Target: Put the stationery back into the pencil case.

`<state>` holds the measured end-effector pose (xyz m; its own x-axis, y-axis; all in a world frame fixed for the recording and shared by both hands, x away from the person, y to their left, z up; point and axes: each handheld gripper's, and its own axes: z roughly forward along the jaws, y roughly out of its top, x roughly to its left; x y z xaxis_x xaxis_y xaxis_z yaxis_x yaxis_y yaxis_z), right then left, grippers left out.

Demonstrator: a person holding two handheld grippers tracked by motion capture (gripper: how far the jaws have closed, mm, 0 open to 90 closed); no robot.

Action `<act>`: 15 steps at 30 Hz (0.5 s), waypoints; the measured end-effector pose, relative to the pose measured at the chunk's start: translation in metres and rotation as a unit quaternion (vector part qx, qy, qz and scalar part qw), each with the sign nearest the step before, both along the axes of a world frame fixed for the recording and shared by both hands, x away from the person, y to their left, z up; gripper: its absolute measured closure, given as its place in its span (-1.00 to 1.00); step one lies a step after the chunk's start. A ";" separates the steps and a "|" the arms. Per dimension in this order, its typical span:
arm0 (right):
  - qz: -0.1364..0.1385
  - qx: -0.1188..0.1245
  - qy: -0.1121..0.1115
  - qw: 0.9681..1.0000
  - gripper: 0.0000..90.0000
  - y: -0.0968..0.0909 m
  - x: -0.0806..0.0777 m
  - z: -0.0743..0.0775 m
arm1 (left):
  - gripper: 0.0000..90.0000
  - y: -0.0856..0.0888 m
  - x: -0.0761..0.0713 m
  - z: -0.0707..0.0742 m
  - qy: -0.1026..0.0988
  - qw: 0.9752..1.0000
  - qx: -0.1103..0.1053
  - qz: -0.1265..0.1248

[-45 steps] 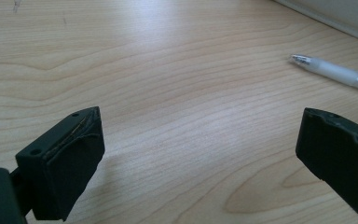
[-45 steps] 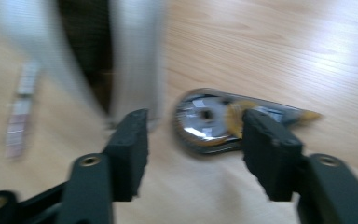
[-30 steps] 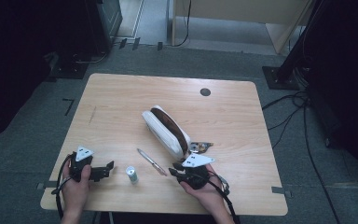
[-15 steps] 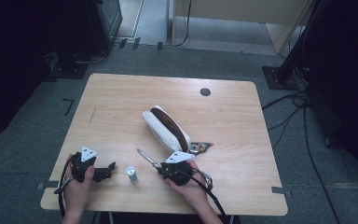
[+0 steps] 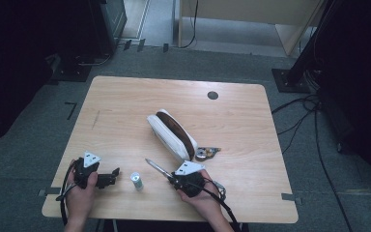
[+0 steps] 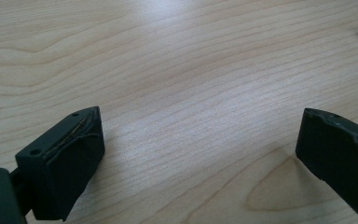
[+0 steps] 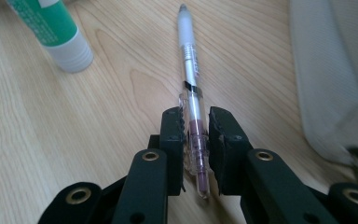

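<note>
Compared with a second back, the right gripper has slid left along the near edge of the table, from beside the pouch's lower end over to the pen, and its jaws have just been closing with the pen sitting between them. In the right gripper view they're now squeezing the clear barrel near its purple end, with the rest of the pen sticking out ahead toward the top of the frame and lying on the wood. In the high view the pen is sitting in the lower middle, pointing up and left from the gripper.

The left gripper is hanging out at the lower left of the high view, jaws standing wide apart over bare wood in its own view, nothing between them.

Working outward: a little glue stick is standing upright between the two grippers, green-labelled in the right gripper view. A white pencil pouch is lying diagonally mid-table, with its metal zipper pull lying at its lower right end.

The light wooden table has a dark round grommet near its far edge. It's standing on grey carpet, with black cables trailing at the right and dark gear at the upper left.
</note>
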<state>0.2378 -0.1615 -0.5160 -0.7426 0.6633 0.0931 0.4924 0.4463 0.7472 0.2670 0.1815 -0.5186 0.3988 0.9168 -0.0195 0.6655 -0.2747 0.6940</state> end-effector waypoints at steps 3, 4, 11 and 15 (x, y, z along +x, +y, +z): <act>-0.003 0.004 -0.003 1.000 0.78 -0.008 -0.004 0.002 | -0.97 0.000 0.000 0.000 0.000 1.000 0.000 0.000; -0.004 0.005 -0.003 1.000 0.78 -0.009 -0.005 0.001 | -0.97 0.000 0.000 0.000 0.000 1.000 0.001 0.000; -0.007 0.013 0.008 1.000 0.59 -0.014 -0.005 0.004 | -0.97 0.000 0.000 0.000 0.000 1.000 -0.001 0.000; -0.009 0.010 0.005 1.000 0.60 -0.009 0.000 0.006 | -0.97 0.000 0.000 0.000 0.000 1.000 0.001 0.000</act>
